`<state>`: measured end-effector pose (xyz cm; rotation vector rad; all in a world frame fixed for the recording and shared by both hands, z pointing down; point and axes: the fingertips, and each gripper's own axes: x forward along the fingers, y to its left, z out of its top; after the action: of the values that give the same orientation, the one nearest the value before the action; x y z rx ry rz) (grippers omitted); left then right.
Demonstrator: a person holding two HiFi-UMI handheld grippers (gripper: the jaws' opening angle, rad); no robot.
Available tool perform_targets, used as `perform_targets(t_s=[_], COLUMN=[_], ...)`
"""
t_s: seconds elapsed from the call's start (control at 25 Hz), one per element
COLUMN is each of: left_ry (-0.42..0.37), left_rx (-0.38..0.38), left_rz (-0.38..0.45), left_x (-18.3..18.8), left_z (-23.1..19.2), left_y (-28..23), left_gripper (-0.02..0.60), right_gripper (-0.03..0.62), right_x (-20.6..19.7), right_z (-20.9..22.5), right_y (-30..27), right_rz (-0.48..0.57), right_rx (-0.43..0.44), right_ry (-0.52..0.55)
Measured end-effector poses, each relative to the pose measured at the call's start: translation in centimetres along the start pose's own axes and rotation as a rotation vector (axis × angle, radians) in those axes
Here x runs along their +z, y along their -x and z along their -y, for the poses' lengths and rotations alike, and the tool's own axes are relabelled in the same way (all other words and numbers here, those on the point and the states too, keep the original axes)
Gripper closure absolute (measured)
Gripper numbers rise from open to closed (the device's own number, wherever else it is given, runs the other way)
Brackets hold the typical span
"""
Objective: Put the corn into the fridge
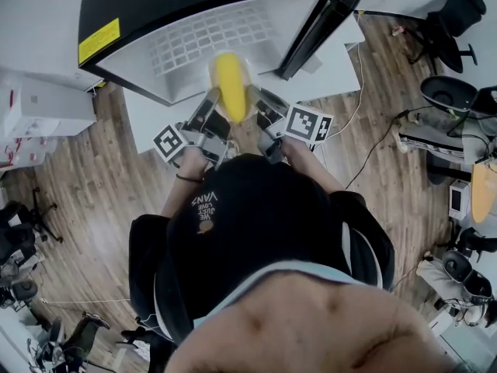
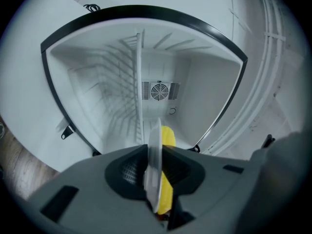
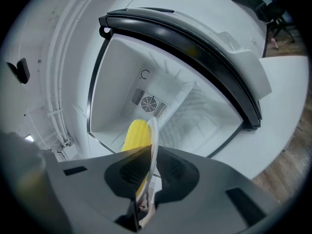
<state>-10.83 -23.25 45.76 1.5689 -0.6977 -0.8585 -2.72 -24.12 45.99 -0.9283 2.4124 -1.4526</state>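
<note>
The person is holding a white plate (image 1: pixel 243 71) by its rim from both sides, with the corn (image 1: pixel 229 86) lying on it. The left hand-held gripper (image 2: pixel 155 165) is clamping the plate's edge between its pads, and the right hand-held gripper (image 3: pixel 146 172) is pinching the opposite edge in the same way. The yellow cob is showing just beyond the jaws in both gripper views.

The plate is hanging right in front of the open fridge (image 1: pixel 155 6), at the mouth of its white cavity, and the corn is not yet inside. The fridge door (image 1: pixel 326 22) is standing swung out on the person's right. Inside, a wire shelf (image 2: pixel 138 82) is dividing the cavity, and a round fan grille (image 2: pixel 159 90) is sitting in the back wall.

The fridge is resting on a white bench (image 1: pixel 147 115), with a yellow label (image 1: pixel 99 40) on its black top. Around the bench, white boxes (image 1: pixel 39 103) are lying to the left, black office chairs (image 1: pixel 458 10) are standing at the right, and cables (image 1: pixel 373 146) are trailing across the wooden floor (image 1: pixel 101 177).
</note>
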Motion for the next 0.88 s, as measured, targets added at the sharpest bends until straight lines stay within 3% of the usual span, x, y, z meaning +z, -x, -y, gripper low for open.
perform_targets(t_s=[0.88], left_ry=[0.023], left_rx=[-0.006], left_rz=[0.006], left_x=[4.7], left_z=[-1.2], left_y=[-3.4], left_gripper=[0.514], right_gripper=[0.559], right_x=[3.1], right_z=[1.1], right_y=[-4.9], right_rz=[0.007], right_rx=[0.003], right_ry=[-0.006])
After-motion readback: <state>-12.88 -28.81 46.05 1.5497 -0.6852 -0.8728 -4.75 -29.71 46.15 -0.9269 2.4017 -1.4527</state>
